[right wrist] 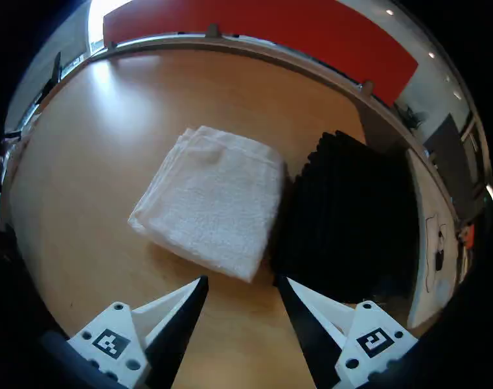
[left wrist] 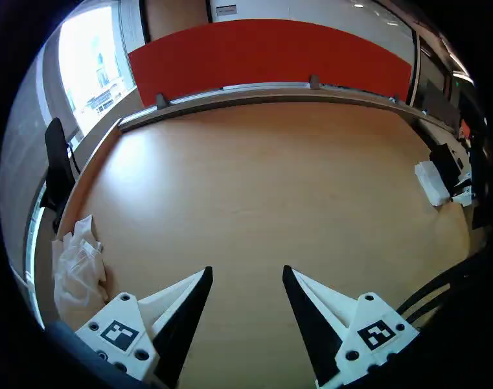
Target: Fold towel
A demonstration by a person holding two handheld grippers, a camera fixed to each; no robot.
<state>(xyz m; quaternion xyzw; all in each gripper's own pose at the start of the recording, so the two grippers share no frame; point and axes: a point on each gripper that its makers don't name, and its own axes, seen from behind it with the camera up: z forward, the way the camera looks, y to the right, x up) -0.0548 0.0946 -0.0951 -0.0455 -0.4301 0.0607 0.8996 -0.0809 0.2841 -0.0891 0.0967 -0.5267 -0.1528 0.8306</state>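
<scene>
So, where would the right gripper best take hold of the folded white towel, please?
Probably its near corner, from the front: the white towel lies flat, that corner sits just ahead of the open right gripper, and a black mat crowds its right side.

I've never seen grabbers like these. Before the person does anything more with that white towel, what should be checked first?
1. Right gripper open, holding nothing: ok.
2. Left gripper open, holding nothing: ok.
3. White towel folded and lying flat on the table: ok.
4. Towel apart from the black ribbed item: cannot tell, their edges run very close.
5. Folded layers lined up all round: cannot tell, the underside is hidden.
</scene>
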